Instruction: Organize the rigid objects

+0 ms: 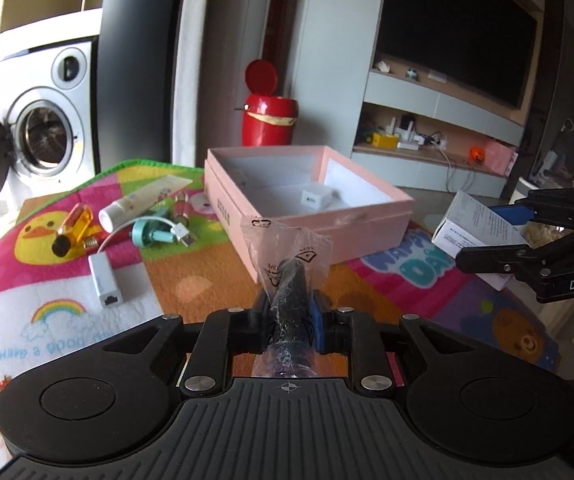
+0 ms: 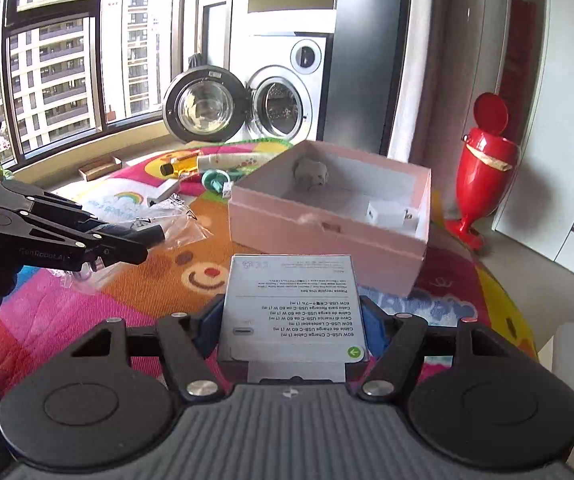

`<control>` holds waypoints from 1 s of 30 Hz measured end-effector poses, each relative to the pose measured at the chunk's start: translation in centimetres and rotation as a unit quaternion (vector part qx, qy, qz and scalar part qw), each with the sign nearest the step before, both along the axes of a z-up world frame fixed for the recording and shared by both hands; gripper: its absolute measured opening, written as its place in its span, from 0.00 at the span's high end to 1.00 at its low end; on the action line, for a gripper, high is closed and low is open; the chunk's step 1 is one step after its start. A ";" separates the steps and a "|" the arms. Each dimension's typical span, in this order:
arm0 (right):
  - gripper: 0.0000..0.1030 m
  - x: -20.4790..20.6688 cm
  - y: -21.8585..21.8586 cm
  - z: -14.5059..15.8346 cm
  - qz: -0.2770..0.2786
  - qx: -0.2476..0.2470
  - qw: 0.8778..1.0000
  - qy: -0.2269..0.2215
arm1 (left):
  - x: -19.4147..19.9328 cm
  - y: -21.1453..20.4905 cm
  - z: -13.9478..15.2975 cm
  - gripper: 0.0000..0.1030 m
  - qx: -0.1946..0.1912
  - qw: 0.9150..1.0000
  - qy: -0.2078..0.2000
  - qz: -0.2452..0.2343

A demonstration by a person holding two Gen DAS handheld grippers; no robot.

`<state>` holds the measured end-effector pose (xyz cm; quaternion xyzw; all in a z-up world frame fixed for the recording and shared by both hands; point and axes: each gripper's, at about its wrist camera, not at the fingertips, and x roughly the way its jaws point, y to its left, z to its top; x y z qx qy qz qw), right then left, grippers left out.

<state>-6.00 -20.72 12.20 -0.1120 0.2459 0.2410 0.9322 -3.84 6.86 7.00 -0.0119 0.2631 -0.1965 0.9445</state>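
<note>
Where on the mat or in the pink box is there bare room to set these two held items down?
Free: pink box floor left of the white charger; orange mat between box and white adapter. Crowded: mat's far-left corner, around the cream tube and yellow bottle.

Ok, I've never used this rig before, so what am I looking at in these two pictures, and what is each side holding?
There is no robot arm: a person holds a two-finger gripper in each hand, with a fisheye camera on each looking forward along the fingers. In the left wrist view, the left gripper has its jaws shut on a black item in a clear plastic bag. In the right wrist view, the right gripper grips a white USB-C cable box. Ahead, on a colourful play mat, stands an open pink box with a white charger inside. Beside it lie a tube, a white adapter and other small items.
</note>
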 end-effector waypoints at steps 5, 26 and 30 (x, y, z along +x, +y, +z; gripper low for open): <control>0.33 5.5 1.3 5.5 -0.031 0.004 0.995 -0.094 | 7.3 -1.8 8.0 0.75 -0.069 0.996 -0.061 -0.014; 0.25 3.2 8.1 -7.6 0.081 -0.059 0.994 0.045 | 9.7 10.9 -3.5 0.73 -0.084 0.968 0.048 0.231; 0.26 3.0 9.4 -7.6 0.093 -0.055 0.992 0.058 | 9.9 9.4 -3.8 0.73 -0.052 0.973 0.038 0.220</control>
